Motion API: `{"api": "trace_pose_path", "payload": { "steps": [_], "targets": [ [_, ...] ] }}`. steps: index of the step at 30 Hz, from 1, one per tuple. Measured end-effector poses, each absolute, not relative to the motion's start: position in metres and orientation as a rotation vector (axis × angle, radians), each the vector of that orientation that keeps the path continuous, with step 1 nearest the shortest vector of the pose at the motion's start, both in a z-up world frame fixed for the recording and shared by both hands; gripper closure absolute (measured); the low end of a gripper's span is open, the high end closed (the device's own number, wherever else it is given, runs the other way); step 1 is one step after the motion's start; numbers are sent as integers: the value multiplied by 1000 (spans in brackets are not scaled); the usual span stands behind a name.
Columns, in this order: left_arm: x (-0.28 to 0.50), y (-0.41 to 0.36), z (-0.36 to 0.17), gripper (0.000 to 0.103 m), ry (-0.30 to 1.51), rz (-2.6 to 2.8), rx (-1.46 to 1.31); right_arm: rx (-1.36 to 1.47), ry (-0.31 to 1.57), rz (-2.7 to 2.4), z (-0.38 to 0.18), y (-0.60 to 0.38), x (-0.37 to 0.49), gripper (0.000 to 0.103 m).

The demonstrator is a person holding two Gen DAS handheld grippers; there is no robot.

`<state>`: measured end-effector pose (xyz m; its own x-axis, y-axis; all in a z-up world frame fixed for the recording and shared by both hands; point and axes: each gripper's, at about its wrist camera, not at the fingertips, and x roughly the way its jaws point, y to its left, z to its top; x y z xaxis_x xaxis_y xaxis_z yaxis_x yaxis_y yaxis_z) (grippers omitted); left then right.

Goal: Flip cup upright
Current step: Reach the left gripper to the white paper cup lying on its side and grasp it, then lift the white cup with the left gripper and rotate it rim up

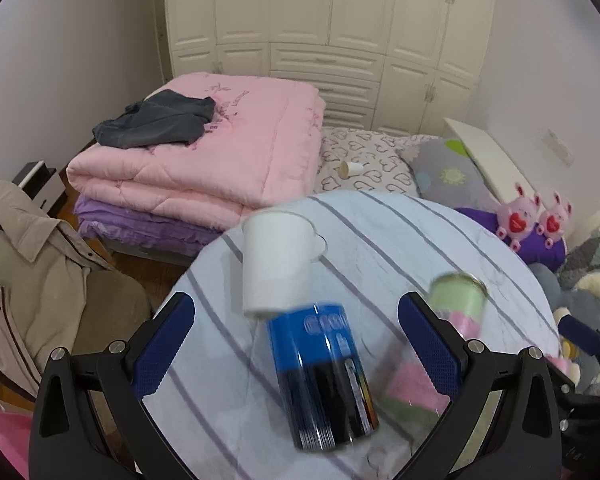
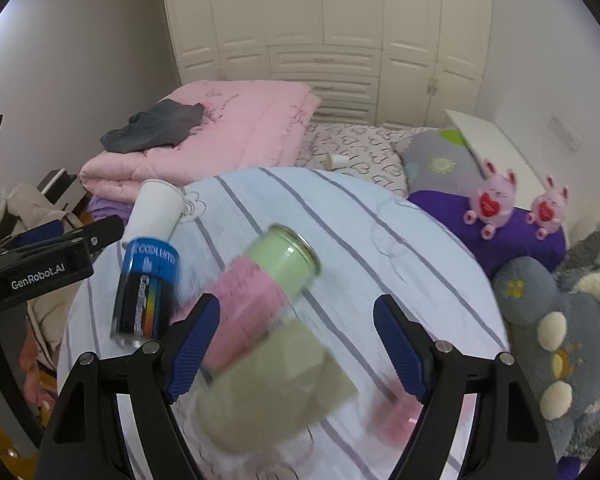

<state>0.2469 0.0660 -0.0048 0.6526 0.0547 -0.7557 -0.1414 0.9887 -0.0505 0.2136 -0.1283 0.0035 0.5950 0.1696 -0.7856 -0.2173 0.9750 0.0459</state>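
Observation:
A white paper cup (image 1: 274, 266) lies on its side on the round table, its wide mouth toward the far edge; it shows at the table's left edge in the right wrist view (image 2: 154, 210). A blue and black can (image 1: 324, 372) lies just in front of it, touching its base. My left gripper (image 1: 296, 340) is open and empty, its fingers either side of the can. My right gripper (image 2: 296, 344) is open and empty over a pink and green glass jar (image 2: 260, 304) lying on its side.
The round table (image 1: 440, 240) has a striped light-blue cloth. The jar also shows in the left wrist view (image 1: 456, 308). Behind is a bed with a folded pink quilt (image 1: 220, 152). A jacket on a chair (image 1: 32, 264) is left. Plush toys (image 2: 560, 332) crowd the right.

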Motion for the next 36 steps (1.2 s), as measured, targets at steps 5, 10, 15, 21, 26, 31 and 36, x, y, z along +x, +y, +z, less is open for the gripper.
{"api": "trace_pose_path", "payload": {
  "steps": [5,10,15,21,26,31,36],
  "targets": [
    [279,72,-19,0,906,142,-78,-45,938,250,-7,-114,248,22],
    [306,79,-38,0,973,154,-63,-69,954,257,-14,-102,274,22],
    [323,84,-50,0,1007,183,-52,-106,965,267,-19,-91,295,22],
    [340,85,-69,0,1079,181,-62,-131,989,281,-28,-81,313,22],
    [347,93,-87,9,1138,176,-136,-129,1009,291,-36,-79,318,22],
    [348,92,-93,39,1166,174,-130,-120,1030,292,-41,-81,320,22],
    [347,91,-89,39,1157,183,-136,-119,1033,287,-41,-82,320,22]
  ]
}}
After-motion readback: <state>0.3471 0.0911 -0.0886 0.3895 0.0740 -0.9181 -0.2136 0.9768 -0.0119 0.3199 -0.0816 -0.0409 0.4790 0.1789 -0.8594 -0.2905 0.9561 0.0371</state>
